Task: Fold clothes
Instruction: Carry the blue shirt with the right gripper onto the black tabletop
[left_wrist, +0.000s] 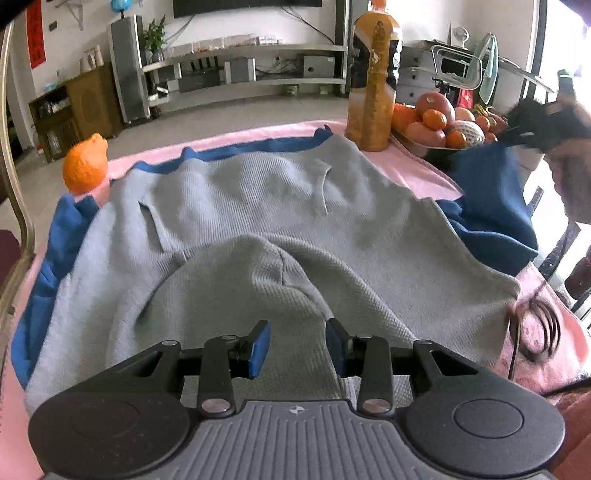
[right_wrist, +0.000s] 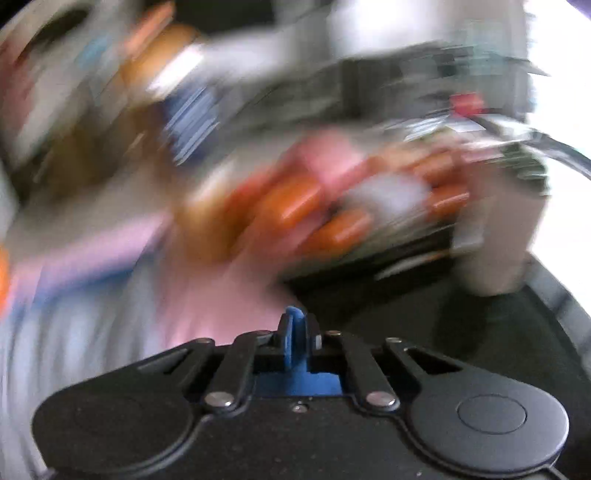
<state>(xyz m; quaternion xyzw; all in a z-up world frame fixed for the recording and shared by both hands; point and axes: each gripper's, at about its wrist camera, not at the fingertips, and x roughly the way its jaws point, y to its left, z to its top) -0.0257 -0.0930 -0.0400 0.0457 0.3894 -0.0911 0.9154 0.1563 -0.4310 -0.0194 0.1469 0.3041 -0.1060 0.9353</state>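
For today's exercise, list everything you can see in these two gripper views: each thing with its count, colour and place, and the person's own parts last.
Sweater: one, grey, spread on the table, near part bunched.
Blue garment: one, under the sweater; its right part is lifted.
Pink cover: one, over the table.
Loose orange: one, far left.
Bottle: one, amber, far side.
Fruit tray: one, oranges and other fruit, far right.
Black cord: one, coiled, near right.
Left gripper: jaws apart above the sweater, gripping nothing.
Right gripper: shut; its view is blurred.
Hand: right edge, holding that gripper.
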